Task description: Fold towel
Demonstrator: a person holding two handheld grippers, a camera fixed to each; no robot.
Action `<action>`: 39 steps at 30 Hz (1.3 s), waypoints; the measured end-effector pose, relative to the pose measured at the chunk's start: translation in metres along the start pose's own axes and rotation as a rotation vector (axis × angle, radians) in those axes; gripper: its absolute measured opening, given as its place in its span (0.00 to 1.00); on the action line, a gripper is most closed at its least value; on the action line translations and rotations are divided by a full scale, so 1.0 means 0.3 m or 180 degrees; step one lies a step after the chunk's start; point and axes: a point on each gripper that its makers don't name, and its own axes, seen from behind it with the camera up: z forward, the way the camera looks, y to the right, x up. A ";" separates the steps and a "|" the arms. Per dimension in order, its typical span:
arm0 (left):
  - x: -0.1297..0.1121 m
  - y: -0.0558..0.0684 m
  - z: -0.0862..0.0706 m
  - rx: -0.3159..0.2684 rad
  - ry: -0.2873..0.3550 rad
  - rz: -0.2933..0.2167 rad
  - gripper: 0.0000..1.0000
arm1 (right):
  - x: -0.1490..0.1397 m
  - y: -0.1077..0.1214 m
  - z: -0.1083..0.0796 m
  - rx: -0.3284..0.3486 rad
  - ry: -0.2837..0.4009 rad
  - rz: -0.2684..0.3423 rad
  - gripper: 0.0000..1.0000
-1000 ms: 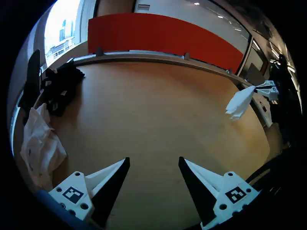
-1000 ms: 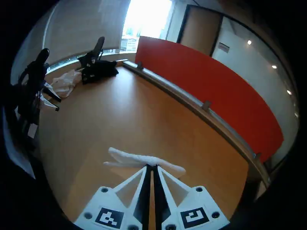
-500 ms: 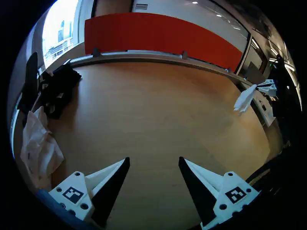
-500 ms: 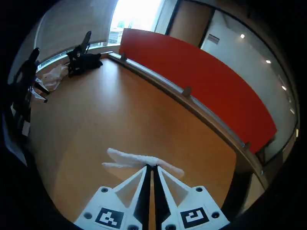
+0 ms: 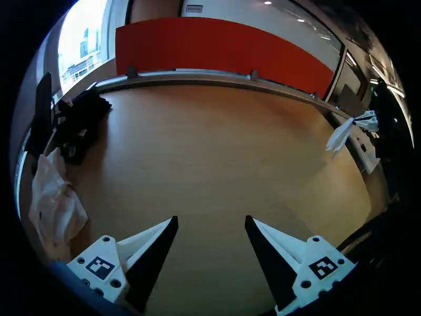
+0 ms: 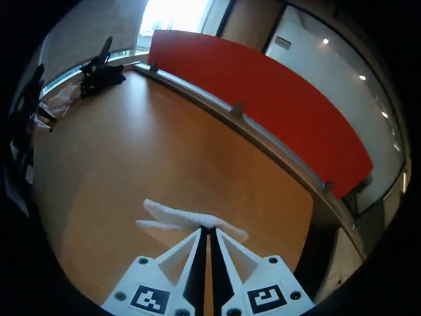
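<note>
Empty left gripper [image 5: 210, 218] jaws wide apart above tabletop [image 5: 210, 147], right gripper [image 6: 208, 229] jaws pinched on white towel [image 6: 184, 218], seen at 3 o'clock in left gripper view

We record 1 white towel [image 6: 181, 218]: crumpled into a narrow bunch, clamped at one end in our right gripper [image 6: 209, 230], the rest dangling limp.

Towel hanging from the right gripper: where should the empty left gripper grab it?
Probably the loose bottom end of the towel. It dangles in a narrow bunch from the right gripper, shut on its top, so the open left gripper could come in sideways, its fingers straddling that hanging tip.
</note>
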 end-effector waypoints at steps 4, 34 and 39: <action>-0.001 0.003 0.001 0.0014 -0.0006 0.0008 0.94 | -0.018 0.051 -0.001 -0.0054 -0.0040 0.0021 0.04; 0.002 0.003 -0.012 0.0093 -0.0028 0.0010 0.94 | -0.048 0.164 0.039 -0.0148 -0.0138 0.0042 0.04; 0.007 0.004 -0.011 0.0096 -0.0026 0.0024 0.94 | -0.108 0.155 0.032 -0.0141 -0.0193 0.0076 0.04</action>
